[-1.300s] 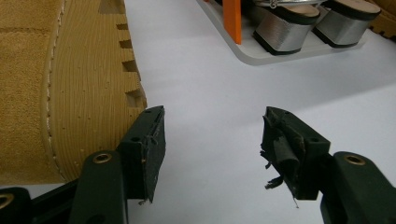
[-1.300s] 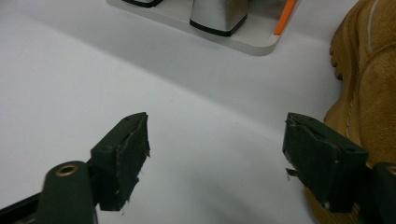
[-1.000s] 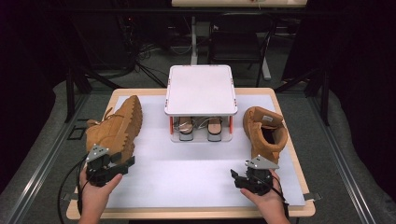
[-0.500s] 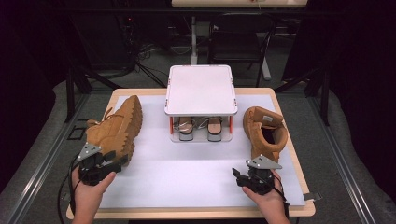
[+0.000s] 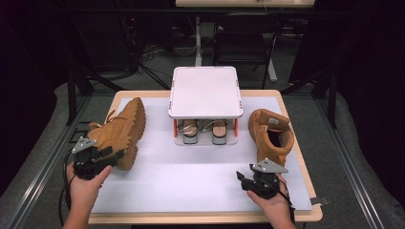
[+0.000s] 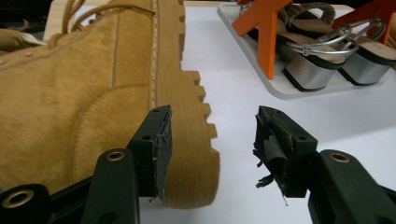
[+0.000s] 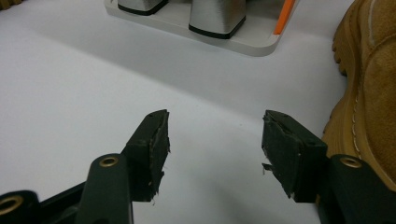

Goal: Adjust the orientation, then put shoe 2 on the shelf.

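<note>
By the table's [image 5: 200,191] left edge, the left gripper [image 6: 212,140] straddles the left boot's [image 6: 84,102] heel, jaws closing, ungripped; the right gripper [image 7: 215,144] gapes empty beside the right boot [image 7: 369,107].

Landmark: shoe rack [image 5: 204,90], mid-table at back. Mat [image 5: 191,176] in front of rack bare, free passage. Left of rack: boot on its side [image 5: 122,131] blocks. Right of rack: upright boot [image 5: 270,136] blocks.

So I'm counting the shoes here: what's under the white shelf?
Under the white shelf, a pair of sandals with silver block heels stands on the base tray. Their front parts are covered by the shelf top.
</note>
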`<state>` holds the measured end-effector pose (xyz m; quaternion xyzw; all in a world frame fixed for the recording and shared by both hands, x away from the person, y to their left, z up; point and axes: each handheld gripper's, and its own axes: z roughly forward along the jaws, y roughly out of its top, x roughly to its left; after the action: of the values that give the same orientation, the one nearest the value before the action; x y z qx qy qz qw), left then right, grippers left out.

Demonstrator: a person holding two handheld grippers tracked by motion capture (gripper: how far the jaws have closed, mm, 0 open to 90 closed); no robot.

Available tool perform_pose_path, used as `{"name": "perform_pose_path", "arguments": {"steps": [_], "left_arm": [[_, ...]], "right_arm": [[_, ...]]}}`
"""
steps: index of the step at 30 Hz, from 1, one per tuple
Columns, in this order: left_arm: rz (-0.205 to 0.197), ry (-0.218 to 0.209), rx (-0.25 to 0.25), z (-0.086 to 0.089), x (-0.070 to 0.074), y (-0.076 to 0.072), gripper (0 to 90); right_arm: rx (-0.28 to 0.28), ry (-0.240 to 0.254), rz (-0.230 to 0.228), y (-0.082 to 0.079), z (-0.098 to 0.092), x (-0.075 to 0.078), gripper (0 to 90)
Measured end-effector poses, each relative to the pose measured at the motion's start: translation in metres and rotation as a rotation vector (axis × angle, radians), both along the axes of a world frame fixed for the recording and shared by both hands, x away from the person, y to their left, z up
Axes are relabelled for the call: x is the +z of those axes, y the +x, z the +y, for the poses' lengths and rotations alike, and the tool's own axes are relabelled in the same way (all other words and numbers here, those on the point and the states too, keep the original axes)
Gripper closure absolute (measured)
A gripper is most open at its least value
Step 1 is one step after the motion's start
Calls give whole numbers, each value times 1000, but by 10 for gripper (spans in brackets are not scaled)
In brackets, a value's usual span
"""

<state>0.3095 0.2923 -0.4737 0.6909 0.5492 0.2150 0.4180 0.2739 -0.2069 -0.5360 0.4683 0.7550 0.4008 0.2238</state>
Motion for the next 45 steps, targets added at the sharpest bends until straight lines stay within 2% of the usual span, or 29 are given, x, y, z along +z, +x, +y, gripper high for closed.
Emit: {"name": "perform_pose_path", "arguments": {"steps": [3,5,11,15,21,26,32,34,36,38,45], "left_arm": [[-19,-6,7,4,3,4,469],[-11,6,12,7,5,8,469],[-5,18,28,18,10,19,448],[-5,37,48,26,13,25,429],[39,18,71,38,14,33,408],[56,25,89,44,12,41,370],[77,22,101,53,12,48,339],[111,9,112,59,12,54,334],[125,29,133,63,13,57,332],[131,24,138,67,13,60,332],[208,-23,153,80,5,71,309]], "right_arm": [[2,6,2,0,-1,1,412],[-1,30,9,0,0,1,413],[21,25,4,1,2,1,432],[26,49,5,2,0,0,457],[9,39,-1,0,-2,0,459],[-2,44,0,1,-3,1,459],[-4,21,5,2,-2,-1,455],[-2,18,6,2,-3,-1,454],[-6,22,7,2,-4,-1,452],[-11,31,8,2,-5,-2,452],[-17,26,13,3,-5,-4,446]]}}
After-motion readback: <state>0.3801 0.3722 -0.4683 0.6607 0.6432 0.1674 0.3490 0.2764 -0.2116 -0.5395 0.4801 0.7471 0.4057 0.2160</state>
